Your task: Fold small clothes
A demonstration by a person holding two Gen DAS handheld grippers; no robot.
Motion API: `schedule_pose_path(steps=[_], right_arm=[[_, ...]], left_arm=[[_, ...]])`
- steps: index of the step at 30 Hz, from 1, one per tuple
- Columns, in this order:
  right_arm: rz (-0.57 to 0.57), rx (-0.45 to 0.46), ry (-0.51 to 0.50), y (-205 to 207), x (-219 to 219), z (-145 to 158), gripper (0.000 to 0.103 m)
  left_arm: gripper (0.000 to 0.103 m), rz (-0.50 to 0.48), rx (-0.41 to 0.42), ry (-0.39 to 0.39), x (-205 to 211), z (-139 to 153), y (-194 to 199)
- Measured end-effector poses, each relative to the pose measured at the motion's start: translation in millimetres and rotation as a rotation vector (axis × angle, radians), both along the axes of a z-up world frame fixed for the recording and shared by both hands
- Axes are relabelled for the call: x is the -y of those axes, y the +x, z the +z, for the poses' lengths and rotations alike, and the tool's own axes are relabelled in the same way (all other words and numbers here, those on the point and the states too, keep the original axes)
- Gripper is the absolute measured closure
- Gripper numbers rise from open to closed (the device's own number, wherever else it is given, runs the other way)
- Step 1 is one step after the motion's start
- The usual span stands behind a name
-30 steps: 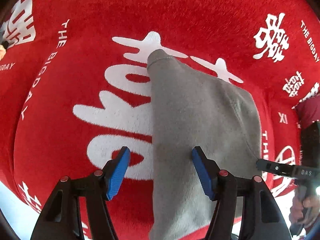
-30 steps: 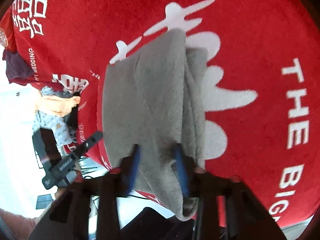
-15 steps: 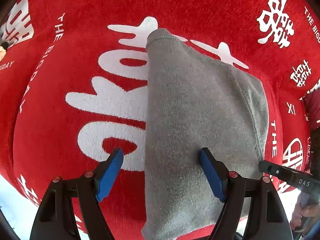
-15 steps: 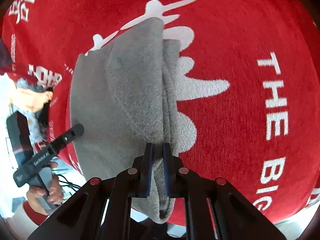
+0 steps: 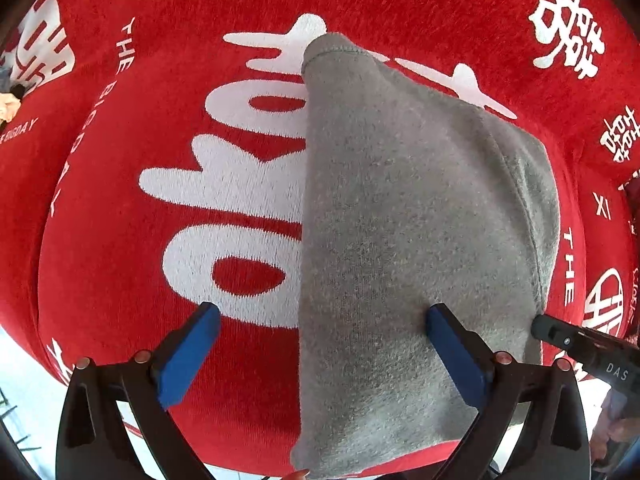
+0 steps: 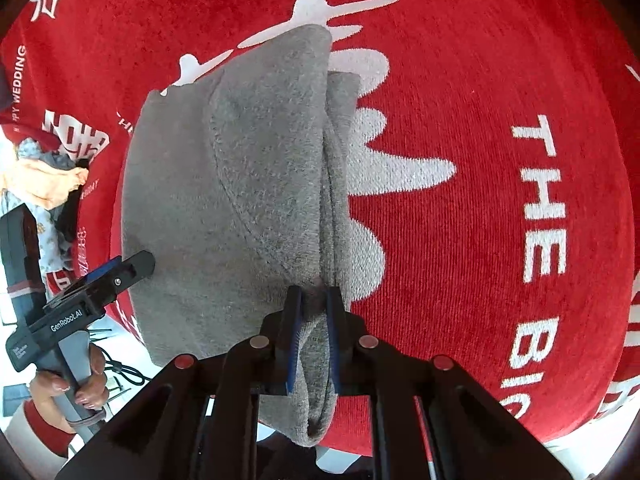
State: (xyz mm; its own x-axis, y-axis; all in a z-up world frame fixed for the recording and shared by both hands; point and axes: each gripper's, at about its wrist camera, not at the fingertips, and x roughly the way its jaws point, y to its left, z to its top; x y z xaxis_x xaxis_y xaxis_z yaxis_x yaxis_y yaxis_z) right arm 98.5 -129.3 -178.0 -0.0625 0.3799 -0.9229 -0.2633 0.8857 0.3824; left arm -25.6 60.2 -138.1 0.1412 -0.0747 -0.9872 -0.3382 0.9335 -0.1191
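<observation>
left gripper [image 5: 320, 344] jaws opening, now much wider than a second ago, pads clear of the grey garment [image 5: 400, 240]; right gripper [image 6: 312, 336], loosely open around the garment's folded edge before, now pinches it; garment lies flatter on the red cloth [image 5: 120, 280]

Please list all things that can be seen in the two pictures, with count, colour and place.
grey garment: one, grey, folded lengthwise on the blanket, near end over the edge
blanket: one, red with white lettering, under the garment
pile of clothes: several, orange, pale blue, dark, at the blanket's far left edge
left gripper: one, black with blue fingers, jaws opening, above the garment
right gripper: one, black with blue fingers, clamped on the garment's edge
hand: one, on the left gripper's handle
</observation>
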Motion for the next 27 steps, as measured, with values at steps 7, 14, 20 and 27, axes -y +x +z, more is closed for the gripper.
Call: schedule_pose_path(steps=[7,14,20,27], right_arm=[[0.025,0.02,-0.023,-1.8,-5.5,0.3,0.09],[0.02,0.016,-0.045,-4.9,-4.9,1.2,0.08],[0.012,0.003,-0.058,-9.0,-3.0,5.6,0.076],[-0.03,-0.036,-0.101,-18.9,10.1,13.5,0.054]], left_arm=[[0.0,0.041,-0.028,-0.05,-2.1,-9.2,-2.0],[0.0,0.032,-0.038,-0.033,2.9,-7.0,-5.9],[0.0,-0.005,-0.036,0.022,9.4,5.5,-9.0],[0.0,-0.039,-0.056,0.007,13.7,17.2,-17.5]])
